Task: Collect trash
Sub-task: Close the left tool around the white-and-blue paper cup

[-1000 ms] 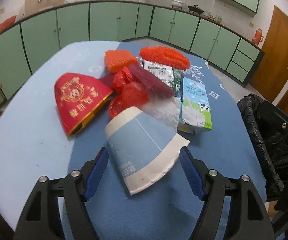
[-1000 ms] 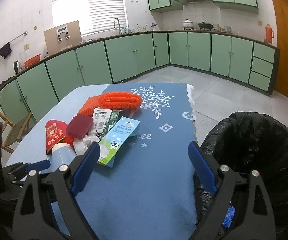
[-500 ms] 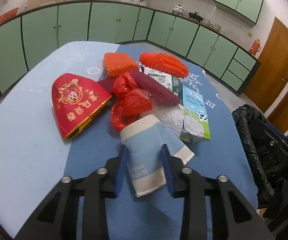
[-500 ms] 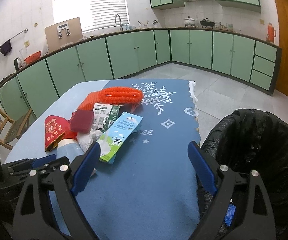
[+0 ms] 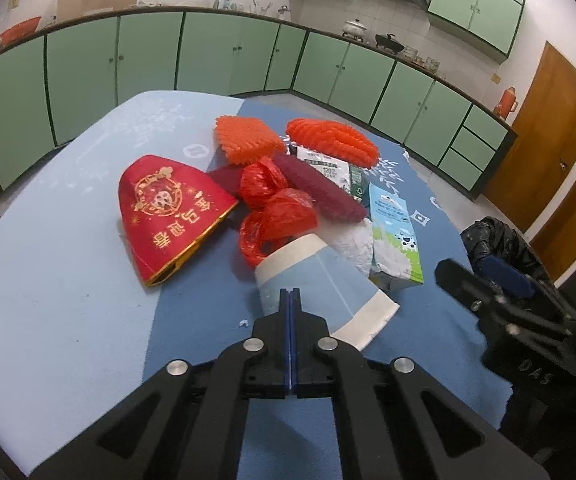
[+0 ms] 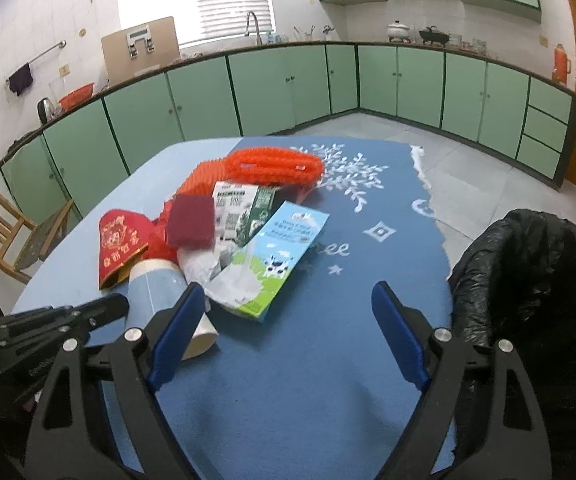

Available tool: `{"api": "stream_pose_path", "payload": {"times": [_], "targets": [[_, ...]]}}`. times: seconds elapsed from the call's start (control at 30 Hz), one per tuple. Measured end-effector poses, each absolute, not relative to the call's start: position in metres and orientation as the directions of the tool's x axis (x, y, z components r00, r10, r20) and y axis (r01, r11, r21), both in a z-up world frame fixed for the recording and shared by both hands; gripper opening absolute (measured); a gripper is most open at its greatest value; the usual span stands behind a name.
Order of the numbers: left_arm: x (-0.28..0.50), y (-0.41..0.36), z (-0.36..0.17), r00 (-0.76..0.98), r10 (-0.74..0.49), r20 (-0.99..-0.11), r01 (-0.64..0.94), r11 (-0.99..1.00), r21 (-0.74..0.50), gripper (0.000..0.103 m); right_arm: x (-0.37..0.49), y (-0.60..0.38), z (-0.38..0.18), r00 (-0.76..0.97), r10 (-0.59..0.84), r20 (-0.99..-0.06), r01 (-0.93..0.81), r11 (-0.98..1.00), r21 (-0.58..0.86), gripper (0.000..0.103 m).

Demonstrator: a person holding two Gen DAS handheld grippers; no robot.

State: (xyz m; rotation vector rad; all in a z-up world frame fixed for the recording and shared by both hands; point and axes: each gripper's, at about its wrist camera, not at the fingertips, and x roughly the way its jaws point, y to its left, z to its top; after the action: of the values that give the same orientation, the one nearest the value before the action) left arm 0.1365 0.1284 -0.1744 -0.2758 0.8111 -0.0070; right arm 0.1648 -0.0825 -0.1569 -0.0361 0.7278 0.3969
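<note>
A crushed blue-and-white paper cup (image 5: 320,280) lies on the blue table (image 5: 48,280), nearest of a trash pile. My left gripper (image 5: 290,292) is shut, its pads pressed together on the cup's near wall. Behind lie a red plastic bag (image 5: 276,216), a red triangular box (image 5: 168,208), a maroon foam sleeve (image 5: 320,192), a milk carton (image 5: 394,232) and orange foam nets (image 5: 332,140). My right gripper (image 6: 288,292) hovers over bare cloth right of the cup (image 6: 156,292), jaws wide, closing slightly, nothing between them.
A bin lined with a black trash bag (image 6: 536,280) stands at the table's right edge. A green-and-white carton (image 6: 244,208) and crumpled white paper (image 6: 204,264) are in the pile. A wooden chair (image 6: 4,232) is at far left; green cabinets ring the room.
The left jaws have closed from wide apart around the cup to fully together on it. The right gripper has moved forward and down a little toward the pile.
</note>
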Motion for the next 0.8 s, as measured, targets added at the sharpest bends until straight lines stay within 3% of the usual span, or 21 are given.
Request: {"api": "stream_pose_path", "payload": {"times": [0.2,0.27,0.33,0.47,0.8], "targets": [[0.136,0.133,-0.176,0.685,-0.118,-0.719,-0.104,0.961,-0.257,0.001,0.175,-0.075,-0.171,0.644,0.315,-0.697,-0.367,0.927,0.079,0.081],[0.135,0.135,-0.176,0.682,-0.121,-0.722,-0.108,0.959,-0.263,0.008,0.178,-0.072,-0.176,0.634,0.310,-0.709,-0.373,0.925,0.071,0.081],[0.135,0.137,-0.176,0.681,-0.122,-0.722,-0.111,0.957,-0.267,0.024,0.180,-0.069,-0.180,0.620,0.309,-0.721,-0.381,0.922,0.067,0.081],[0.135,0.138,-0.178,0.677,-0.128,-0.725,-0.110,0.956,-0.271,0.028,0.183,-0.072,-0.184,0.620,0.283,-0.731,-0.367,0.929,0.048,0.079],[0.142,0.130,-0.184,0.650,-0.182,-0.738,-0.085,0.947,-0.309,0.054,0.198,-0.112,-0.175,0.654,0.194,-0.731,-0.245,0.969,0.038,0.079]]}}
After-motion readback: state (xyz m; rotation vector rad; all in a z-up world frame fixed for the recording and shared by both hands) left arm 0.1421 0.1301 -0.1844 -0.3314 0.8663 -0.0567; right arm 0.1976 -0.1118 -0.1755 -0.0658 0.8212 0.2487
